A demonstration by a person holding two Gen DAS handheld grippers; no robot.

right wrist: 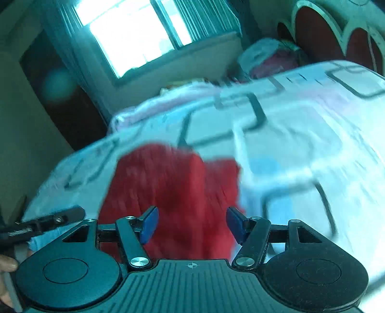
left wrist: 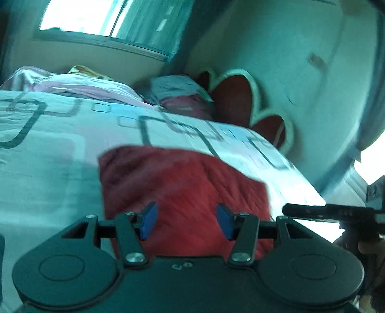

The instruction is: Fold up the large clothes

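Observation:
A red textured garment (left wrist: 182,190) lies folded in a rough rectangle on the bed's patterned cover (left wrist: 60,144). It also shows in the right wrist view (right wrist: 173,192), blurred. My left gripper (left wrist: 187,220) is open and empty, its blue pads (left wrist: 149,220) spread over the garment's near edge. My right gripper (right wrist: 192,224) is open and empty, just above the garment's near part. The right gripper shows at the right edge of the left wrist view (left wrist: 324,211); the left gripper shows at the left edge of the right wrist view (right wrist: 45,222).
The bed cover (right wrist: 300,144) is pale with dark square outlines. Pink bedding (left wrist: 84,86) and pillows (left wrist: 178,94) lie at the far end by a red scalloped headboard (left wrist: 233,101). A bright window (left wrist: 96,16) is behind. The bed's edge drops off at right (left wrist: 320,195).

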